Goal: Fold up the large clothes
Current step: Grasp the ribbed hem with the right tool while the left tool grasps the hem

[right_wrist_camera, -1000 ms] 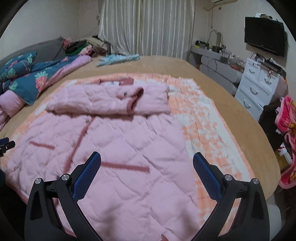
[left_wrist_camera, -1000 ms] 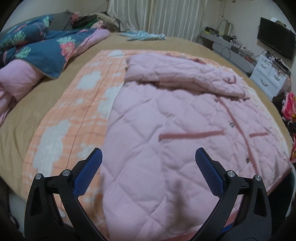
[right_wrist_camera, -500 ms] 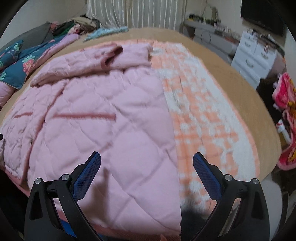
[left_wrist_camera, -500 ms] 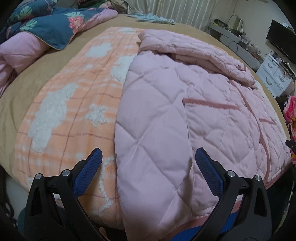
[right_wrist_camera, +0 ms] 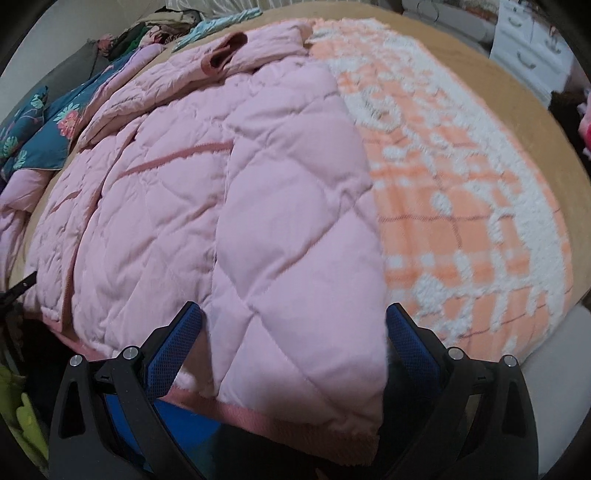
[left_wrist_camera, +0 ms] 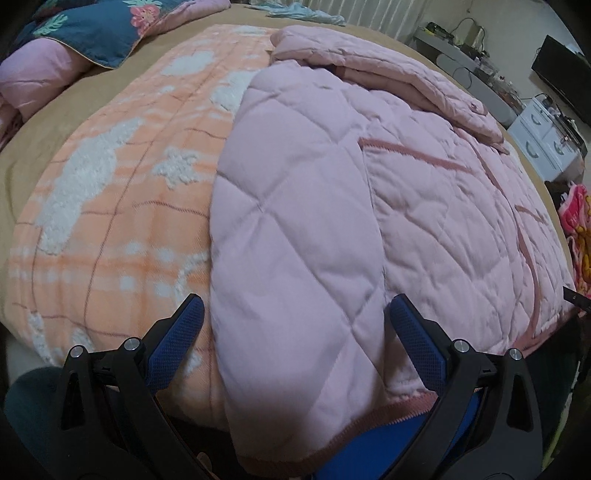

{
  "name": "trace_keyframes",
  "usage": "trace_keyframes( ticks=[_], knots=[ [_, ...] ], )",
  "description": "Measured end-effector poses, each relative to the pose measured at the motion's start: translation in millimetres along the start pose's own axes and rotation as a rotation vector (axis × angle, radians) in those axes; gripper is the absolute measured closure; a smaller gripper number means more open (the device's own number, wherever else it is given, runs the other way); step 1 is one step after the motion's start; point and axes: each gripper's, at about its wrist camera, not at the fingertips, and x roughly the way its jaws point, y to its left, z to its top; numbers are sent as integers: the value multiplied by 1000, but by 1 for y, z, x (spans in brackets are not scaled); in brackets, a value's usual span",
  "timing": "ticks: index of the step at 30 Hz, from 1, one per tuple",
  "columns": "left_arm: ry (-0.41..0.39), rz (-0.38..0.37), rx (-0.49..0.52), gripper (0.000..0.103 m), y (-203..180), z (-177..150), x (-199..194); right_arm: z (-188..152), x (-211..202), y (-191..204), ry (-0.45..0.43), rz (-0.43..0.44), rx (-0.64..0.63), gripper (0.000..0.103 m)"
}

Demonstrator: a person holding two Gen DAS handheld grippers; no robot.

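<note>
A large pink quilted coat lies flat on an orange-and-white blanket on the bed, sleeves folded across its top. It also shows in the right wrist view. My left gripper is open, its jaws standing either side of the coat's lower left hem corner. My right gripper is open, its jaws standing either side of the lower right hem corner. The hem hangs slightly over the bed's front edge in both views.
A blue floral duvet and pink bedding lie at the far left of the bed. A white drawer unit and a TV stand to the right. A teal garment lies at the bed's far end.
Both grippers have moved down and forward to the coat's bottom hem, one at each lower corner. Both stayed open.
</note>
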Motion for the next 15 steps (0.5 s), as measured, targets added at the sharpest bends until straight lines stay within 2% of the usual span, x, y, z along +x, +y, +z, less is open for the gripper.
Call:
trace_keyframes(
  ticks=[4,6,7,8,9,12,15],
  knots=[
    [15,-22,1,8,-2,-6,2,-6,-1,6,3,22,-30,21],
    [18,-20,4,8,-3,-6,4,-10,-4,7,-19,53,-32,37],
    [19,-21,4,8,-3,-6,4,-12,-8,8,-39,73,-29,41],
    [19,-20,6,8,-3,-6,4,-13,-11,8,-54,103,-25,60],
    [19,-20,9,8,-4,-6,4,-14,-16,10,-79,135,-20,72],
    [16,-20,21,8,-8,-7,3,-11,-30,19,-130,151,-39,79],
    [9,-27,33,14,-11,-10,-1,-3,-50,28,-203,192,-51,80]
  ],
)
